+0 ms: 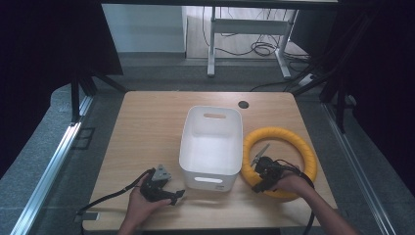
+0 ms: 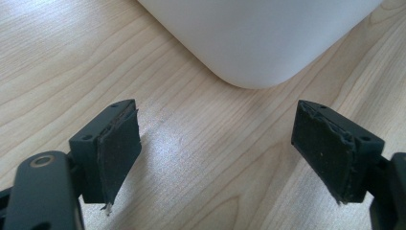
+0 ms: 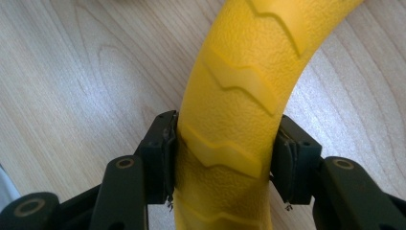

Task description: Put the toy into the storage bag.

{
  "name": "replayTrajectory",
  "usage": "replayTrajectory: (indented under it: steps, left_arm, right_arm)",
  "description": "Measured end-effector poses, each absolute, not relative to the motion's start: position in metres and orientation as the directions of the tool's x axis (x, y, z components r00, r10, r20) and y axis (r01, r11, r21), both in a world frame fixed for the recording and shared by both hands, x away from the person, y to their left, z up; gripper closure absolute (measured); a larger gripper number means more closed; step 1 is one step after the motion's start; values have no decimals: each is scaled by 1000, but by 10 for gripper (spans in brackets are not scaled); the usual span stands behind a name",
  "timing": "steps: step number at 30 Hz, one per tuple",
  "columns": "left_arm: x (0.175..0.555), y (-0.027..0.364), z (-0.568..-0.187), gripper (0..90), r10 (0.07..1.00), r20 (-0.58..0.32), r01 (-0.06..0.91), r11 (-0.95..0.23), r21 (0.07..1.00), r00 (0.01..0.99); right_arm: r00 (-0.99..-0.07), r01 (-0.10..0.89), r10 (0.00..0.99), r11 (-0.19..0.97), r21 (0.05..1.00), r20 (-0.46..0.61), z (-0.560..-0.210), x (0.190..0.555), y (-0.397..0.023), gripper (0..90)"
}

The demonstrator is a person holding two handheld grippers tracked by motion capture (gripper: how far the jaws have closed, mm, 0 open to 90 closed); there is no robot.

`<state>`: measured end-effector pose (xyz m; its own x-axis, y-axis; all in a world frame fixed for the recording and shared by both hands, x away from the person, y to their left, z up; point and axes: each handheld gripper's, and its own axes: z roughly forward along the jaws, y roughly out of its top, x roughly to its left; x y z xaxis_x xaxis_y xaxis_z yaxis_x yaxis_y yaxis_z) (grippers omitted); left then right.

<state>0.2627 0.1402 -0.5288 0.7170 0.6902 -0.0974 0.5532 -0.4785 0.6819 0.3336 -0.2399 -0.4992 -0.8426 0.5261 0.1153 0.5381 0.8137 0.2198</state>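
Observation:
A yellow ring (image 1: 281, 161) with a ridged, textured surface lies flat on the wooden table, right of a white bin (image 1: 211, 147). My right gripper (image 1: 260, 185) sits at the ring's near left part. In the right gripper view both pads press the sides of the yellow ring (image 3: 234, 120), so my right gripper (image 3: 222, 158) is shut on it. My left gripper (image 1: 177, 196) rests low on the table at the bin's near left corner. Its jaws stand wide apart in the left gripper view, my left gripper (image 2: 220, 153) open over bare wood, facing the bin's rounded corner (image 2: 258, 38).
The white bin has a handle slot in its near wall and stands empty at the table's middle. A round grommet (image 1: 243, 104) sits at the table's far edge. Black cables trail from both grippers toward the near edge. Dark curtains and frame legs flank the table.

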Motion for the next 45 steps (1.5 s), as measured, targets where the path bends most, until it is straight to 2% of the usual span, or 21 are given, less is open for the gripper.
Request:
replayTrajectory:
  steps: [4,19,30,45]
  left_arm:
    - [263,140,-529,173,690,-96,553,-479,682,717]
    - [263,139,-530,173,690,-100,556,-479,679,716]
    - [263,140,-529,173,691,-100,556,-477,681,716]
    - [263,140,-530,173,691,-100,556,-478,680,716]
  right_arm:
    - [-838,546,529,804,236,135,-497,334,-243,490]
    - [-789,613,542,659,436,290,-456,345,-277,496]
    - [-768,631,551,563,534,326,-435,350,-295,495]
    - [-763,626,554,500,599,335,-431,352,-306,495]
